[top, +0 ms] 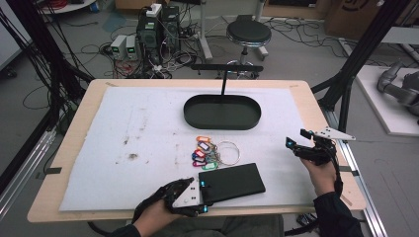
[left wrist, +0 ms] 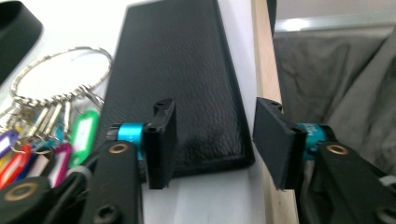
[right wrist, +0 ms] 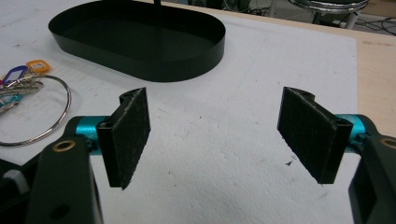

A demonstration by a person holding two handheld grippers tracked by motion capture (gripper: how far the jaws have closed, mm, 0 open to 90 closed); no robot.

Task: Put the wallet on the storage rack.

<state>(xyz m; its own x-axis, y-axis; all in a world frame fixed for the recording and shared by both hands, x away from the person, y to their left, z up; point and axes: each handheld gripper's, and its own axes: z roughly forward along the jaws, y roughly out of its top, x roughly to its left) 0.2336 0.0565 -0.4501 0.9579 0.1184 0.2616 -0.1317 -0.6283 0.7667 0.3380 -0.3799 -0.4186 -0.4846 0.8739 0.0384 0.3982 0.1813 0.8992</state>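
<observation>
- While the table [top: 79, 148] with its white mat [top: 148, 128] gives plenty of room, the work sits at the near edge, so the left hand does well to keep low and level there and not let the cable drag across the mat
- the oval black tray [top: 222, 112] stands at the far middle of the mat, well apart from the wallet; it looks the likely place for the things, so the path to it needs to pass beside the key ring, not over it
- the flat black wallet [top: 232, 183] lies near the front edge of the mat, its near left corner between the jaws of the left gripper [left wrist: 212, 140]
- those jaws stand apart, partly closed, with one pad over the leather and the other out past the wallet's long edge above the table's wooden rim; neither presses on it yet
- a good grip, I judge, needs one pad slid under that edge, since a thin flat thing slips from a top-only pinch
- the right gripper [right wrist: 217, 135] hovers over bare mat at the right, jaws wide apart and holding nothing; it can steady the wallet's far end
- the key ring [top: 217, 153] with its coloured tags [top: 203, 154] lies just beyond the wallet, so a push forward risks shoving it
</observation>
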